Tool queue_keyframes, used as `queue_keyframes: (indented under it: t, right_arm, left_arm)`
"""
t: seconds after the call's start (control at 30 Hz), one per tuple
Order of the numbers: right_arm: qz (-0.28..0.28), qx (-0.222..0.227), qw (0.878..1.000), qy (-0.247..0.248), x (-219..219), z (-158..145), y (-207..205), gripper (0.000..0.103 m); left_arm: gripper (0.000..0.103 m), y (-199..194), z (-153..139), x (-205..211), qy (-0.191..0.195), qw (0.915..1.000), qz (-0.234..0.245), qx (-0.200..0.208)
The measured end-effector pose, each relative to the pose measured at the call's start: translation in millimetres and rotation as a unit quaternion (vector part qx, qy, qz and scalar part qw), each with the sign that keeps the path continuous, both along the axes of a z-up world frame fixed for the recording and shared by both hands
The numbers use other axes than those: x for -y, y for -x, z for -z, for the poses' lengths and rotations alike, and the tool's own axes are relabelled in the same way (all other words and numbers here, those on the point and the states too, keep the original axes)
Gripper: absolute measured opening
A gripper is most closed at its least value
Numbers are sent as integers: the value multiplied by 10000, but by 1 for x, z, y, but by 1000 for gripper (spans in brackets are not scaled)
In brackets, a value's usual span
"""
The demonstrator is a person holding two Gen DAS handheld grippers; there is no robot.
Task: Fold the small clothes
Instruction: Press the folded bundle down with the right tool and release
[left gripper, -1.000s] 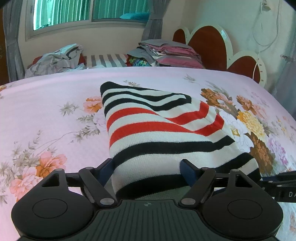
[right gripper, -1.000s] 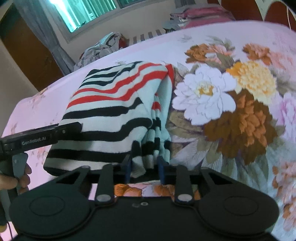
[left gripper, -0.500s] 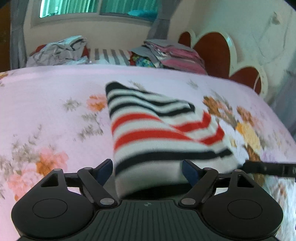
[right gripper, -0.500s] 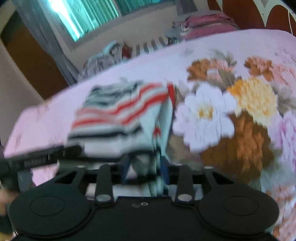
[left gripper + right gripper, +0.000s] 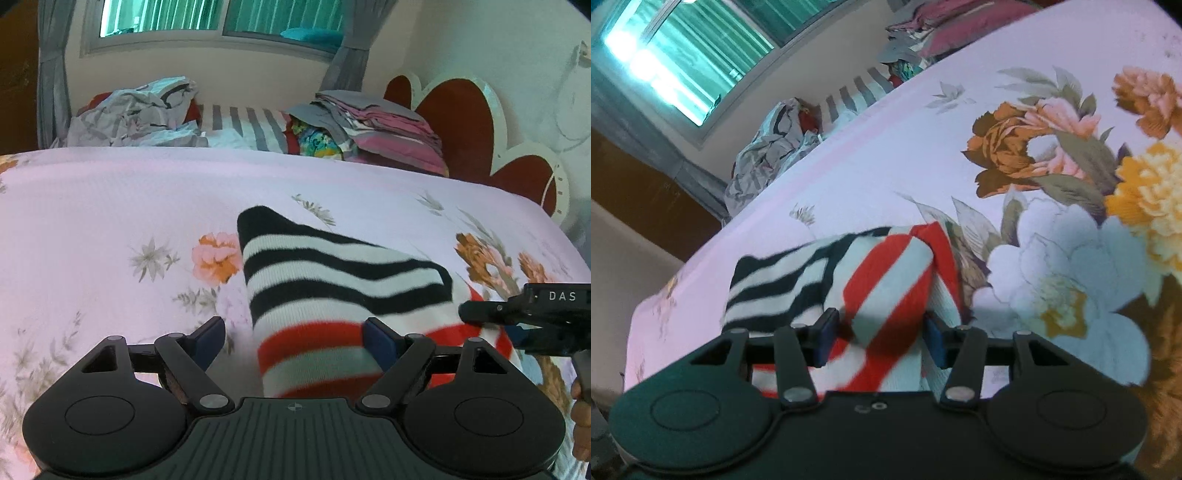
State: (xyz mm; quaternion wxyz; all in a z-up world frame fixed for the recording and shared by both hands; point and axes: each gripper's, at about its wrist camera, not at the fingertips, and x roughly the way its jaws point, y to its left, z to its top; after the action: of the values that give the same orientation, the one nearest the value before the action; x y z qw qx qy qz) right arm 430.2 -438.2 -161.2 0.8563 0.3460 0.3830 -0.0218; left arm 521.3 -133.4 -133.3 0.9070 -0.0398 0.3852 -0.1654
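While the right gripper [image 5: 879, 341] is closing its half-spread jaws around a bunched fold of the striped garment [image 5: 886, 280], whether the pads are pressing yet is unclear. Beside it, the left gripper [image 5: 295, 338] is standing wide, the cloth's left edge lying between its fingers, the left one clear of it. Farther out, the garment is lying folded on the floral bedsheet [image 5: 110, 206], seemingly mostly done, with tidying or placing remaining. Folded clothes [image 5: 380, 125] are sitting at the far side.

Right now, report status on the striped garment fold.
Left hand-held gripper open wide, astride striped garment. Right hand-held gripper closing, garment's folded edge between its pads. Floral bedsheet around it bare.
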Motion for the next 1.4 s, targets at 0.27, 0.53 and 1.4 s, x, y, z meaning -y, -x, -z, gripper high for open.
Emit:
queue_keyframes:
  t: [0.27, 0.53, 1.4]
  right_arm:
    - [-164, 593, 9852, 1600, -26, -21, 3, 12]
    - [-173, 221, 9730, 2290, -27, 5, -5, 15]
    - [-171, -77, 9705, 2405, -20, 11, -44, 40]
  left_arm:
    - [81, -23, 15, 7, 142, 9998, -80, -132]
    - [81, -42, 28, 21, -1, 9999, -69, -158]
    - [91, -65, 38, 24, -132, 9983, -146, -553]
